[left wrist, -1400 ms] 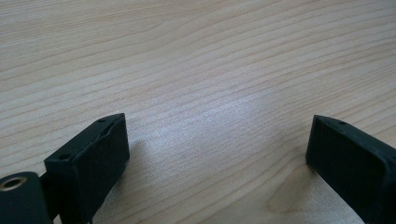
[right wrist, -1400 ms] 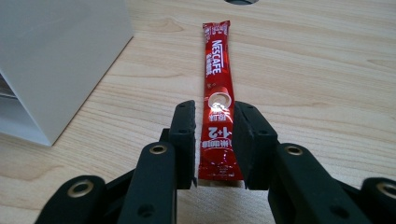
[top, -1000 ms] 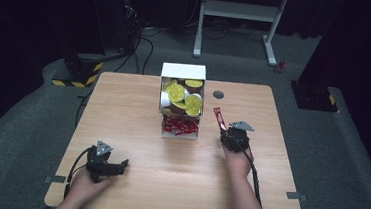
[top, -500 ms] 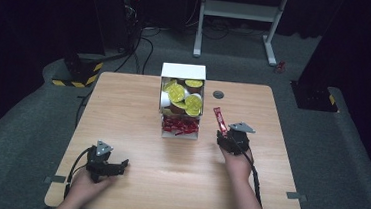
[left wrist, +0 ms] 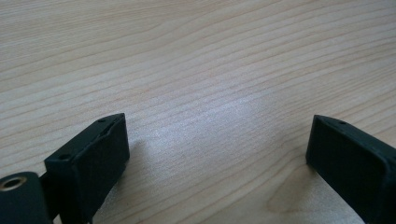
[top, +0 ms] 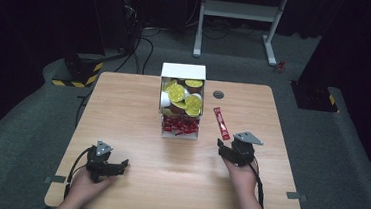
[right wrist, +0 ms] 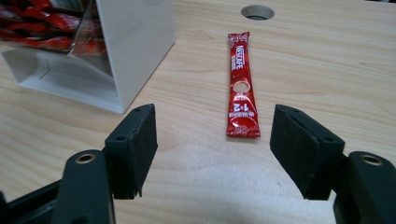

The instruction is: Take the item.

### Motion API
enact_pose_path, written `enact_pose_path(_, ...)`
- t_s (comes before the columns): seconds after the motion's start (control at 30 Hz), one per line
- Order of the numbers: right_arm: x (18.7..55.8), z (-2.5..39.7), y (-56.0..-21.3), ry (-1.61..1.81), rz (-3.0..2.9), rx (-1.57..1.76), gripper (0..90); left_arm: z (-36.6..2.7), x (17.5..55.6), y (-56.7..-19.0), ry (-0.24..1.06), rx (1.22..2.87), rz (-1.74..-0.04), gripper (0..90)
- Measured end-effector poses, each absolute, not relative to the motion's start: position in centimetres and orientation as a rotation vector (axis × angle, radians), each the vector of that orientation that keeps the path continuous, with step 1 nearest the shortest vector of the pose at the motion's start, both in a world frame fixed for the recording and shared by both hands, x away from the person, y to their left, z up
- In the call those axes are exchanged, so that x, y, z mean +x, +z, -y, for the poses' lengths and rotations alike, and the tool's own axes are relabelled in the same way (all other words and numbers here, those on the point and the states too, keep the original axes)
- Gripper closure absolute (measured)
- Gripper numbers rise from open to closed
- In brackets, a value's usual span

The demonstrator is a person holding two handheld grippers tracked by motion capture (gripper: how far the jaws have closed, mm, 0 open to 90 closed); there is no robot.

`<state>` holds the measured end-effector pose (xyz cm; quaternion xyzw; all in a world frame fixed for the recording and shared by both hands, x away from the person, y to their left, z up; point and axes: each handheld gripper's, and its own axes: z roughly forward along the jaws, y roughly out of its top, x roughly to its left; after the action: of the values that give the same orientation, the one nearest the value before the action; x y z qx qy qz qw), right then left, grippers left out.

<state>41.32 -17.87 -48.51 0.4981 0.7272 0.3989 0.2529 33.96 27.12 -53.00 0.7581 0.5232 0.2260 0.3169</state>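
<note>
High view: overhead, facing forward and down, far, taking in the whole wooden table (top: 138,106). Left gripper view: low, close over bare tabletop. Right gripper view: low, close, facing the red sachet (right wrist: 243,86) and white dispenser box (right wrist: 135,42), both shared with the high view.

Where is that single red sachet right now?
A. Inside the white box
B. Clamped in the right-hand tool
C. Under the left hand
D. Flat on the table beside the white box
D: the sachet lies loose on the table, ahead of the right gripper's open jaws.
</note>
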Motion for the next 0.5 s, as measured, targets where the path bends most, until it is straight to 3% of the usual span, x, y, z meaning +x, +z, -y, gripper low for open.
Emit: enact_pose_path(0.5,35.1,20.2,-50.0,1.071,-1.987,1.373,19.8,-27.1,34.0,-53.0,0.595,1.996,-1.377,6.4)
